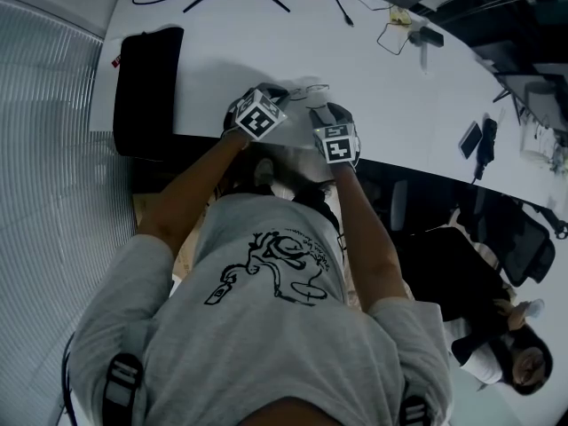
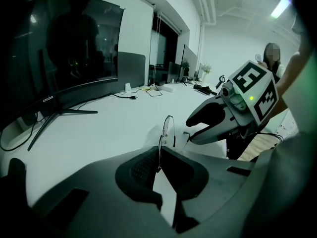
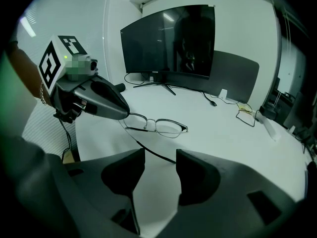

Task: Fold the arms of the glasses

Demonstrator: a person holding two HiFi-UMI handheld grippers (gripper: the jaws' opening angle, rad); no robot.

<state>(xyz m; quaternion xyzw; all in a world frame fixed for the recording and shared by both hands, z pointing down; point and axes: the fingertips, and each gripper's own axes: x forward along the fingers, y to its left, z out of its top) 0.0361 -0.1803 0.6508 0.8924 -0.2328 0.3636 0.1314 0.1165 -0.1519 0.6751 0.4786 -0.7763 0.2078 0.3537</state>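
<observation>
Curving thin wire-rimmed glasses (image 3: 156, 125)

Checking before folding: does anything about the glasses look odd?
Nothing damaged. The left gripper holds the glasses upright by one end; one arm juts out unfolded between the right gripper's open jaws.

On the worktop (image 1: 266, 43), right by the front edge: glasses (image 3: 158, 127), with the left gripper (image 3: 125, 114) at their left end and one arm running back between the fingers (image 3: 198, 177) of the right gripper (image 2: 190, 129). Further back, monitor (image 3: 168, 41); way off at the left end, a mat (image 1: 146, 87).
</observation>
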